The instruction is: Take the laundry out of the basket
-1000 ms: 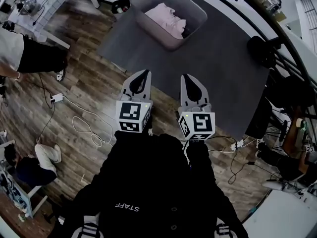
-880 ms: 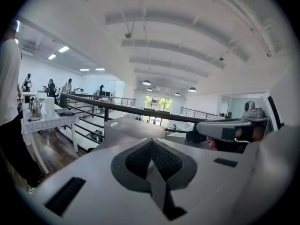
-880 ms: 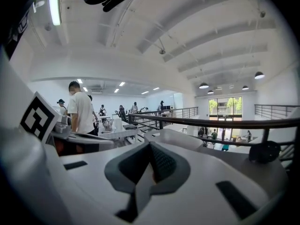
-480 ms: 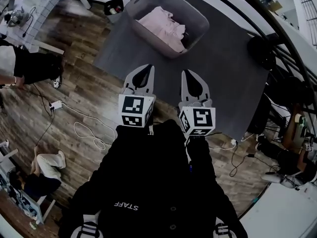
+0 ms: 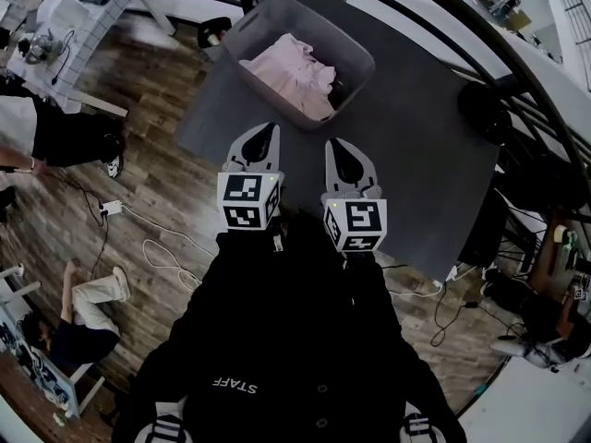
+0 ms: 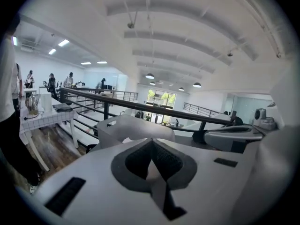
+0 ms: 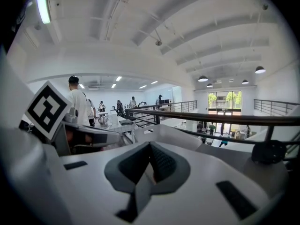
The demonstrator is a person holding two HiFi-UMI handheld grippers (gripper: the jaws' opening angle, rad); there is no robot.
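Observation:
A grey plastic basket [image 5: 355, 55] stands at the far left of a dark grey table [image 5: 434, 164], with pale pink laundry [image 5: 294, 70] piled inside. My left gripper [image 5: 262, 133] hovers at the table's near edge, a short way in front of the basket, jaws shut and empty. My right gripper [image 5: 338, 146] is beside it, over the table, also shut on nothing. In the left gripper view the basket [image 6: 133, 128] rises just beyond the closed jaws [image 6: 151, 146]. The right gripper view has the basket [image 7: 168, 135] ahead of its closed jaws [image 7: 151, 149].
A black railing [image 5: 517, 72] runs behind the table. A dark round object [image 5: 482, 109] sits at the table's far right. Cables [image 5: 166, 247] trail on the wood floor to the left, where a person [image 5: 74, 312] sits. A white desk [image 5: 83, 26] stands at the upper left.
Both grippers have moved a little closer to the basket, and the view has shifted so the basket sits lower in the frame. Both stayed shut.

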